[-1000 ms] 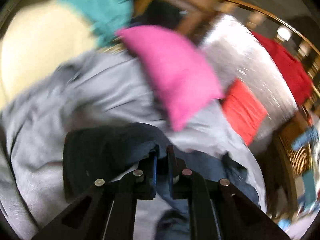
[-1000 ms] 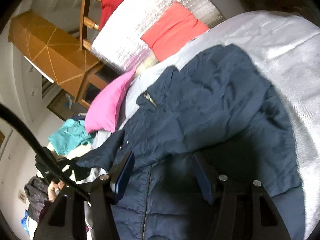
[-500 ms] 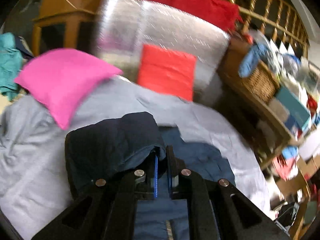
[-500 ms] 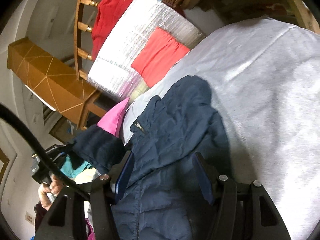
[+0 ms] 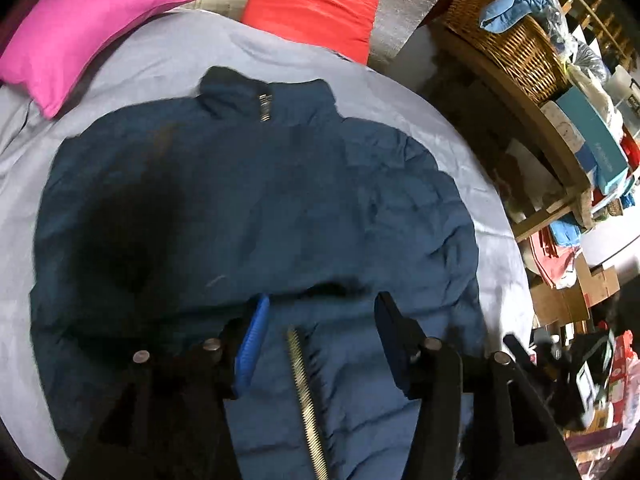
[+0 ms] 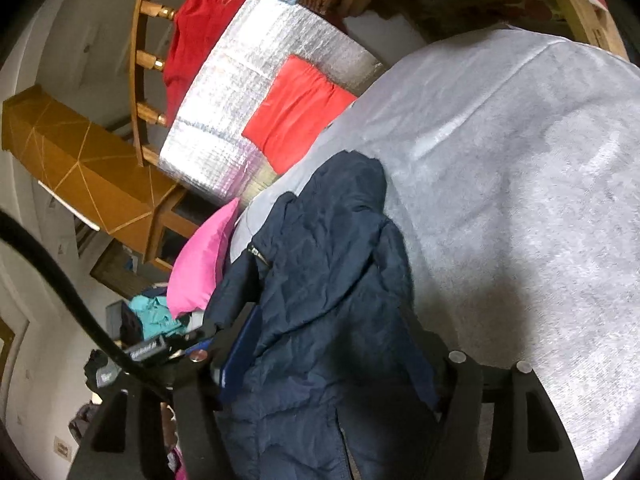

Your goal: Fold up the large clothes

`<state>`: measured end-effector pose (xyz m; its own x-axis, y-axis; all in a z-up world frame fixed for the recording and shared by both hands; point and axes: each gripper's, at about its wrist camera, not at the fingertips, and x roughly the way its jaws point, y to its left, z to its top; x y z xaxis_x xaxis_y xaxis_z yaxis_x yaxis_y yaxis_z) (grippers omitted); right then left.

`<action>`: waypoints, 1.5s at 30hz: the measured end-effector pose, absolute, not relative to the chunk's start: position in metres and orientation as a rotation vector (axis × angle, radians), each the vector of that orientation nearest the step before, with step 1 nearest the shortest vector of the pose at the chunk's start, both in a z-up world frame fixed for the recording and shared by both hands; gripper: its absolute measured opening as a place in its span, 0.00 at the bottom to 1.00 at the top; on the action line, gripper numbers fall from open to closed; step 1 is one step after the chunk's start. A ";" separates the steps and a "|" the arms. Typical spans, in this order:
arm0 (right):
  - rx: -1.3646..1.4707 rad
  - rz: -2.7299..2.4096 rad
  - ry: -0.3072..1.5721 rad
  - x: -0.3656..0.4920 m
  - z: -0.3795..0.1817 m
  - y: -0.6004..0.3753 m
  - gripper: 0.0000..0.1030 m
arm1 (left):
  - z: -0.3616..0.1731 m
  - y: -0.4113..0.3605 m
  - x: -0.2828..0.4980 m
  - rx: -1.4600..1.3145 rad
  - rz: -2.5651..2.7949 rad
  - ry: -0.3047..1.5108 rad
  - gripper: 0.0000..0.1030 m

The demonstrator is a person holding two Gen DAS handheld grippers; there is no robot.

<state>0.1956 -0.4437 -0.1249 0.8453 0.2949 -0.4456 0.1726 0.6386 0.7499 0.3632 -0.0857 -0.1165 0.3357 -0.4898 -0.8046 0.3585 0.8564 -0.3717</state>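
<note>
Currently the navy puffer jacket (image 5: 256, 216) lies front-up on the grey bed sheet (image 5: 132, 60), collar toward the pillows, zipper running down the middle. One sleeve is folded across the chest, its cuff edge ending just ahead of the left claw (image 5: 320, 312).

Left claw: jaws spread, having just opened, nothing pinched; the zipper line lies between them below.

Right claw (image 6: 340, 360): jaws spread and just opened further; a bunched fold of the jacket fills the gap between them, the right-hand finger hidden under the cloth. Cannot tell if the pads press on it.

Edges: collar near the pink pillow (image 5: 76, 28) and red pillow (image 5: 312, 4), not touching either. In the left wrist view the jacket's right side stops short of the bed's edge, with a strip of sheet showing; its left side also leaves bare sheet.

Open room: in the right wrist view, a wide bare stretch of sheet beside the jacket. Past the bed edge, a wicker basket (image 5: 516, 40) on a wooden shelf and clutter crowd close. Silver foil board (image 6: 256, 92) stands behind the pillows.
</note>
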 end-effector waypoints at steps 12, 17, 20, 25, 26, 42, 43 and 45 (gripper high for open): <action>0.446 0.198 0.741 0.274 -0.079 -0.328 0.82 | -0.112 0.044 0.363 -0.169 -0.230 0.999 0.66; 0.073 0.213 0.840 0.316 -0.083 -0.248 0.84 | -0.132 0.065 0.381 -0.206 -0.153 1.044 0.66; -0.192 0.149 0.849 0.336 -0.095 -0.210 0.84 | -0.151 0.067 0.393 -0.204 -0.133 1.091 0.66; -0.299 0.103 0.817 0.371 -0.089 -0.186 0.84 | -0.163 0.070 0.395 -0.228 -0.152 1.110 0.66; -0.299 0.092 0.800 0.376 -0.087 -0.187 0.84 | -0.163 0.070 0.395 -0.227 -0.156 1.110 0.66; 1.089 0.133 0.673 0.357 -0.147 -0.410 0.85 | -0.160 0.062 0.395 -0.144 -0.146 1.101 0.66; 1.134 0.147 0.672 0.360 -0.152 -0.413 0.85 | -0.158 0.061 0.395 -0.144 -0.148 1.099 0.66; 1.208 0.158 0.673 0.366 -0.161 -0.419 0.85 | -0.155 0.059 0.394 -0.137 -0.154 1.093 0.66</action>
